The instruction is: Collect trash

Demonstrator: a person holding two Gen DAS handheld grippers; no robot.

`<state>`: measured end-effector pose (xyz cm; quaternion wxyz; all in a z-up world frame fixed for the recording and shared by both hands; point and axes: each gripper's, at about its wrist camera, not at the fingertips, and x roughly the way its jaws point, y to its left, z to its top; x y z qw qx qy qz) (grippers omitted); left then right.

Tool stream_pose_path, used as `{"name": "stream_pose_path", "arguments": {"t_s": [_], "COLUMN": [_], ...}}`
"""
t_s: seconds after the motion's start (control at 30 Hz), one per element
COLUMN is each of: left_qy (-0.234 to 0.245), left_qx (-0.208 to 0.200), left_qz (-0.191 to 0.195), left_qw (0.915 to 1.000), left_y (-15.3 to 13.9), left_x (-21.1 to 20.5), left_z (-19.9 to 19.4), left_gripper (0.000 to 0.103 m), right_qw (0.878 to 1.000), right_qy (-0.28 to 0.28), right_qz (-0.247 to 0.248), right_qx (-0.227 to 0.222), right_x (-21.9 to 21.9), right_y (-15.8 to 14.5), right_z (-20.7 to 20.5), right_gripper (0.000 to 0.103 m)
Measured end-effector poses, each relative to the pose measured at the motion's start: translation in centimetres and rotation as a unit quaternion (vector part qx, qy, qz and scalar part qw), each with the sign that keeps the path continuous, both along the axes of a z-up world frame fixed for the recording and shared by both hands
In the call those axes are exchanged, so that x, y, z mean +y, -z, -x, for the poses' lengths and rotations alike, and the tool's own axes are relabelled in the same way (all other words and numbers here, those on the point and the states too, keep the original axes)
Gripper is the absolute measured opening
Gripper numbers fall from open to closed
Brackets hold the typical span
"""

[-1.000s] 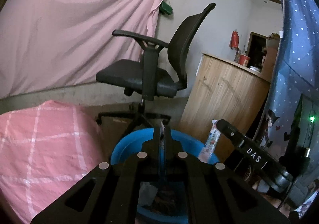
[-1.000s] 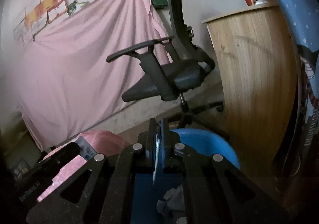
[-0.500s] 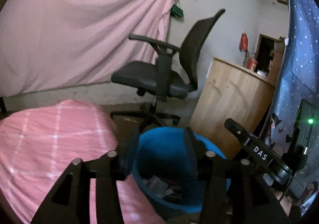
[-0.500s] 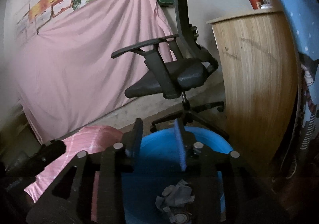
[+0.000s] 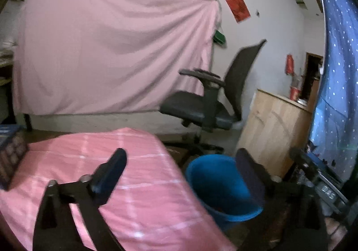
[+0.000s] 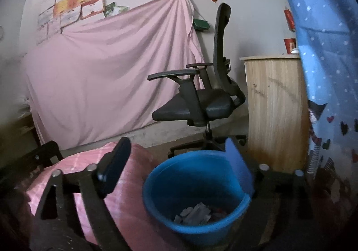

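Note:
A blue bucket point(image 5: 212, 180) point(image 6: 190, 180) stands on the floor by the pink-clothed table point(image 5: 143, 184). Crumpled grey paper trash point(image 6: 194, 213) lies at its bottom. My left gripper point(image 5: 181, 168) hangs over the table's corner and the bucket's near rim, its jaws opening wide with nothing between them. My right gripper point(image 6: 179, 161) is above and just behind the bucket, its jaws also opening and empty. The right gripper's body point(image 5: 324, 190) shows at the lower right of the left wrist view.
A black office chair point(image 6: 201, 103) stands behind the bucket, with a wooden cabinet point(image 6: 275, 112) to its right. A blue dotted curtain point(image 6: 324, 61) hangs at the right. A pink sheet point(image 5: 107, 61) covers the wall. A dark box point(image 5: 9, 157) sits on the table's left.
Both grippers were shut over the bucket and now stand wide open. Both have drawn back and risen, the left one swinging left over the table. The bottle seen by the right gripper is gone from view.

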<state>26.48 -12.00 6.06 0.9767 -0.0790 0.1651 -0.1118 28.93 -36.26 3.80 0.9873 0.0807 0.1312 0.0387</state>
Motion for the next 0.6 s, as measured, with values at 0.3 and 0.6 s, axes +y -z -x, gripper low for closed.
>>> {"name": "stream_pose_path", "arguments": {"t_s": [0.3, 0.6], "left_qy": [-0.034, -0.045], "left_qx": [-0.009, -0.021], "left_qz": [0.012, -0.024], "left_qw": [0.9993, 0.9984], "left_y": [0.8, 2.3], "left_x": [4.5, 7.0], "left_z": [7.0, 12.6], "left_gripper": [0.101, 0.101], "right_qw": [0.999, 0.997], "right_qy": [-0.002, -0.013], "right_qz": [0.032, 0.057], "right_qx": [-0.018, -0.043], "right_x": [2.5, 5.8], "right_y": [-0.7, 0.1], "right_z": [6.9, 13.8], "right_gripper": [0.103, 0.103]}}
